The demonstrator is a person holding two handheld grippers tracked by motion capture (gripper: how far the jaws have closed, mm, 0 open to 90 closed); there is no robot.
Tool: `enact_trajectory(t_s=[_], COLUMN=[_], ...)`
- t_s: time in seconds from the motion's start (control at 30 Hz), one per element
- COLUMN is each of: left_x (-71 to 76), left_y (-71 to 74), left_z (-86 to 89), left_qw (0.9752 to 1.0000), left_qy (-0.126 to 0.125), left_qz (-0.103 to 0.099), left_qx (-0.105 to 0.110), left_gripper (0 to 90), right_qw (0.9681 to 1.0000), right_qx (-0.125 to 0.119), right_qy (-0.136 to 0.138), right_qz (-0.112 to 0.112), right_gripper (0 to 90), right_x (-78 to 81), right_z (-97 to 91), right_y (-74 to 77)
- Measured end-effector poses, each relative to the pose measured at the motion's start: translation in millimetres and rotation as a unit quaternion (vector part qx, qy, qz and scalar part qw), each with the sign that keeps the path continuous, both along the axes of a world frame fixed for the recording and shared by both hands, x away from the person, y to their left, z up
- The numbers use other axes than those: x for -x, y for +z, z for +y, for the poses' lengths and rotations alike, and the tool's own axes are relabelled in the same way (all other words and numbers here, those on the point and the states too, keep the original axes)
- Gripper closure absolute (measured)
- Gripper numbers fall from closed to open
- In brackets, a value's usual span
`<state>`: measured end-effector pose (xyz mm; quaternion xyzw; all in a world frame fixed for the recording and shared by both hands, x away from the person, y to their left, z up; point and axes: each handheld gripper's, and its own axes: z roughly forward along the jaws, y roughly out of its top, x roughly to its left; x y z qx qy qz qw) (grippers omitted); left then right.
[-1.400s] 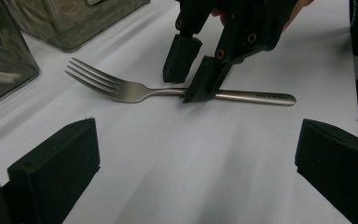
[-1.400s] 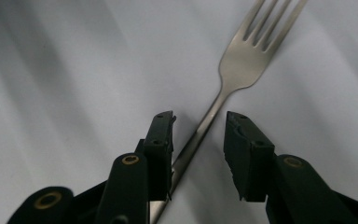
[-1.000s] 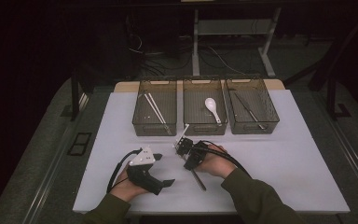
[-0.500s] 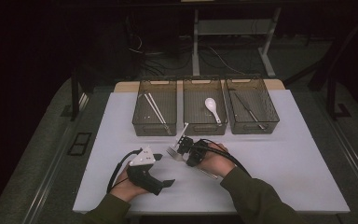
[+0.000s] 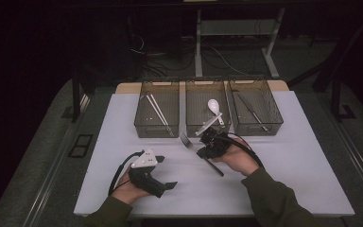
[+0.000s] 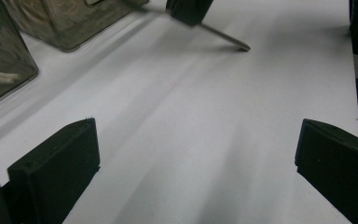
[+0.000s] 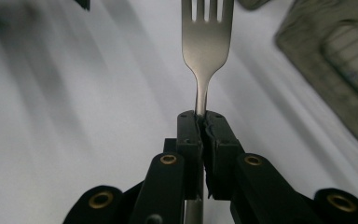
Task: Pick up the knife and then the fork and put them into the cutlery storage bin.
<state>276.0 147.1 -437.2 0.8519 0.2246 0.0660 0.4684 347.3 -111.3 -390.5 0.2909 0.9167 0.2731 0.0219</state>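
The fork (image 7: 207, 42) sat pinched at its neck between the clenched jaws of the right hand-held gripper (image 7: 200, 122), tines pointing forward and handle trailing back under the hand. In the high view it hung just above the white table (image 5: 312, 156), right in front of the middle basket (image 5: 207, 128). The jaws had just been closing, and the fork was between them. The grip looked narrow and close to the tines, so the long handle could swing; carrying it level and slowly seemed wise. The right basket (image 5: 256, 113) held a dark utensil, the middle one a white spoon (image 5: 214, 107), and the left basket (image 5: 157, 116) pale chopsticks (image 5: 157, 114). The fork probably belonged with the dark utensil on the right. The left hand-held gripper (image 5: 166, 171) rested on the table with jaws spread and nothing between them.
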Motion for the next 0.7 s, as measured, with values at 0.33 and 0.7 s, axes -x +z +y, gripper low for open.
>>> enact_trajectory(t_s=[0.33,0.7], left_x=[-1.2,-1.5], left_y=[-0.6,-1.3], left_z=[0.5,-0.5], left_qw=[1.0000,1.0000], left_qy=[-0.001,-0.002], left_qz=[-0.001,0.001], left_qx=[-0.003,-0.002], left_gripper=[0.0,0.0], right_qw=[0.9959,0.9853], right_qx=[-0.081,-0.142], right_qy=[-0.027,-0.068], right_qz=[-0.030,-0.067], right_gripper=[85.5,85.5], right_x=[1.5,0.9], right_z=[-46.7,-100.1], right_y=[18.3,28.2])
